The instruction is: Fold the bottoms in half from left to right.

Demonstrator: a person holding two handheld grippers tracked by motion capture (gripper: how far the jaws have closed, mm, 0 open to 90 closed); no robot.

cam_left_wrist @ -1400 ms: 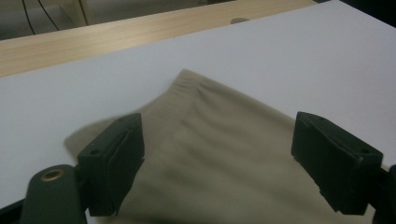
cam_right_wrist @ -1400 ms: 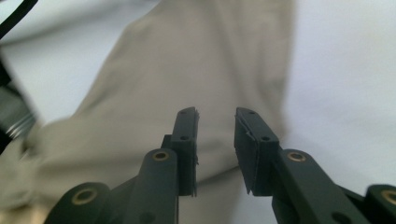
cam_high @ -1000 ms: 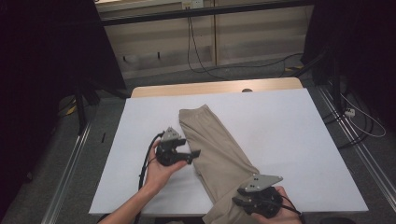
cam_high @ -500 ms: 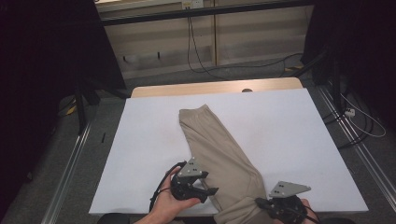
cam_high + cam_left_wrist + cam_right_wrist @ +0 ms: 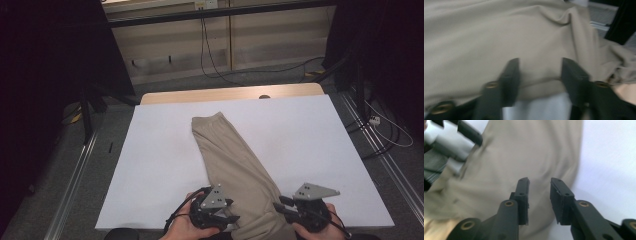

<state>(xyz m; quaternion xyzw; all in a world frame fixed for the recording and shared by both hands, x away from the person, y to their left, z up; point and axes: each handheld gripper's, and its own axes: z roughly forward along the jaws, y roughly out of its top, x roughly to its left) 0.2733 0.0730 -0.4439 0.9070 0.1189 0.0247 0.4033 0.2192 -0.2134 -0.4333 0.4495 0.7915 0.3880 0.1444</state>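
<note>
Beige trousers (image 5: pixel 235 160), folded lengthwise, lie slantwise on the white table cover (image 5: pixel 150 165), with their lower end reaching the near edge. My left gripper (image 5: pixel 231 218) sits at that near end on the trousers' left edge, pointing right. Its jaws have just been closing and still stand apart, with the cloth's hem (image 5: pixel 539 82) lying between them. My right gripper (image 5: pixel 278 208) faces it from the right, over the same end of the cloth (image 5: pixel 524 157). Its jaws have just been opening; a narrow gap shows with nothing pinched in it.
A wooden table edge (image 5: pixel 230 93) shows beyond the white cover. Metal rails (image 5: pixel 75 180) run along both sides on the floor. Cables (image 5: pixel 210 55) hang by the back wall, and more lie at the right (image 5: pixel 385 130).
My left gripper has come from mid-table beside the trousers down to the near edge. My right gripper has shifted a little right and nearer along that edge.
</note>
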